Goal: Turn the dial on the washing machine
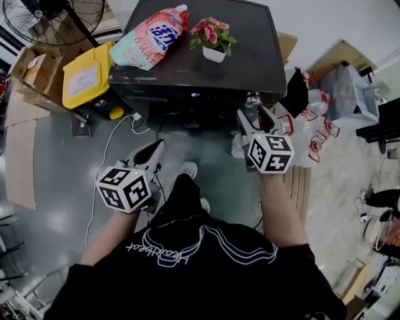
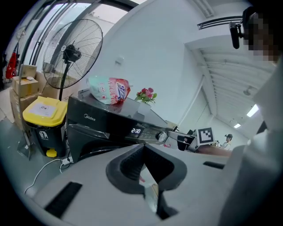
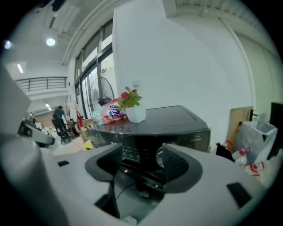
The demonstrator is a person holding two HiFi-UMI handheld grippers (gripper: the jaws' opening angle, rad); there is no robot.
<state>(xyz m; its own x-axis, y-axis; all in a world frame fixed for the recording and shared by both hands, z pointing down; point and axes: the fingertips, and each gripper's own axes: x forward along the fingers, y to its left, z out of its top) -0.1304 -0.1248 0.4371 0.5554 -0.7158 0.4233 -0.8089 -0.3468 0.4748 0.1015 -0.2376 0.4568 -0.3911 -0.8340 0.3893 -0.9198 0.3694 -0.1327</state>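
Observation:
The black washing machine (image 1: pixel 250 44) stands ahead, with its silver dial (image 1: pixel 252 99) at the right end of the front panel; the dial also shows in the left gripper view (image 2: pixel 162 137) and the right gripper view (image 3: pixel 160 157). My right gripper (image 1: pixel 253 116) is open just short of the dial, which shows beside the right pad (image 3: pixel 176 164), and nothing is between the jaws (image 3: pixel 139 160). My left gripper (image 1: pixel 155 150) hangs lower and to the left, away from the machine. Its jaws (image 2: pixel 142 148) are shut and hold nothing.
A detergent pouch (image 1: pixel 150 37) and a potted flower (image 1: pixel 212 39) sit on the machine's lid. A yellow-lidded bin (image 1: pixel 87 78), cardboard boxes (image 1: pixel 34 69) and a fan (image 1: pixel 59 19) stand at the left. A white cable (image 1: pixel 106 156) crosses the floor. Plastic bags (image 1: pixel 312 131) lie at the right.

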